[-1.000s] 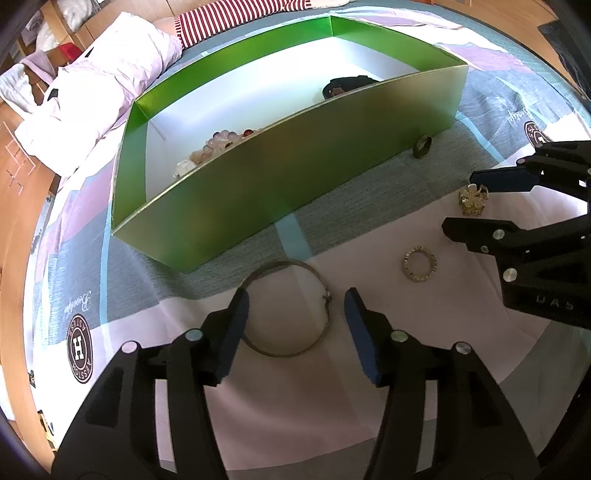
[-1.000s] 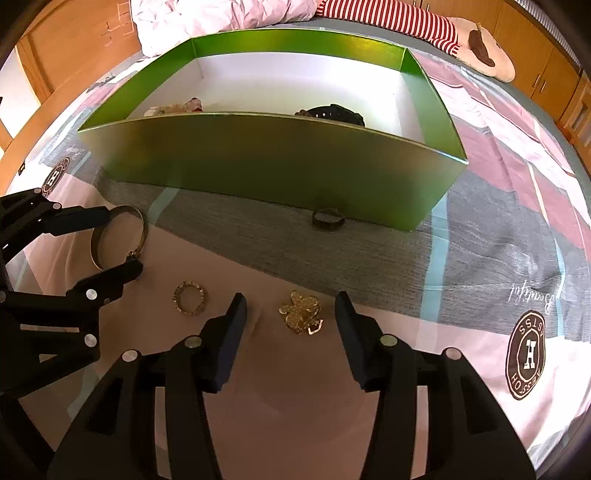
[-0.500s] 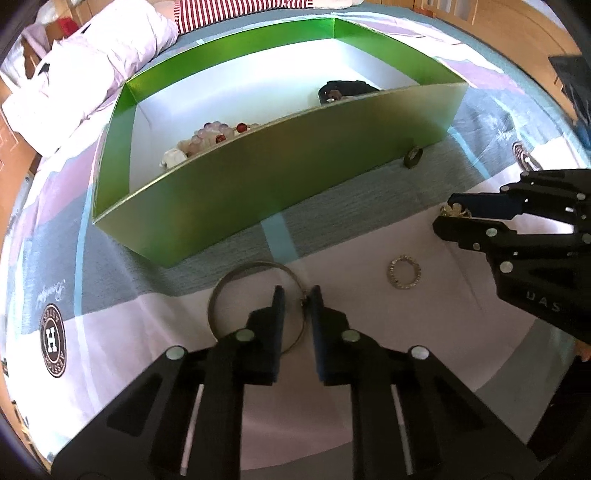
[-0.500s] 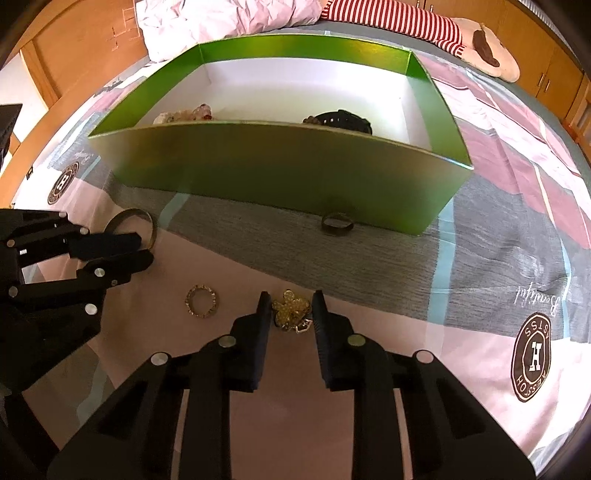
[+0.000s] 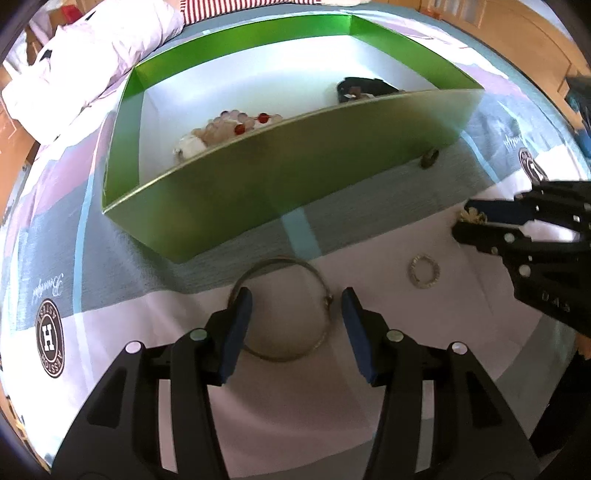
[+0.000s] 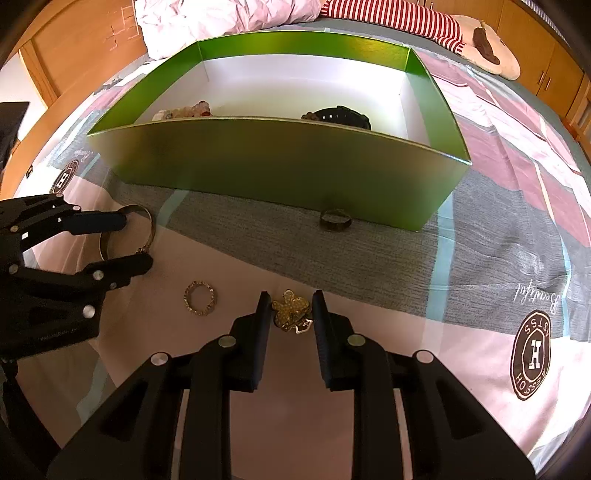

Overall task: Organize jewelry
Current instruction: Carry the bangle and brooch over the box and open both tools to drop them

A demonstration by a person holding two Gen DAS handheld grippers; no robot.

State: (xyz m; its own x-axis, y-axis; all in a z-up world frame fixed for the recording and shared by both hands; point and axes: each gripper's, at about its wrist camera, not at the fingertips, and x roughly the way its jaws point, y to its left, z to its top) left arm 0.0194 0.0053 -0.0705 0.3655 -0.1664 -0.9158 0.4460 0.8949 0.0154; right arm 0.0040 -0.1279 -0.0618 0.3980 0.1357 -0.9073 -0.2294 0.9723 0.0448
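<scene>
A thin metal bangle lies flat on the bedspread between my left gripper's blue pads. Those jaws are opening and straddle the bangle without squeezing it. In the right wrist view the left gripper sits over the bangle at far left. My right gripper is shut on a gold flower brooch, which rests on the cloth; the left wrist view shows that gripper and the brooch too. The green box stands just behind.
A small stone-set ring lies between the two grippers. A dark ring rests against the box's front wall. Inside the box are a bead bracelet and a black piece. A white duvet and a striped plush lie beyond.
The left jaws closed at the bangle's clasp side, then spread wide again around the bangle. The right jaws narrowed onto the gold brooch and have stayed there.
</scene>
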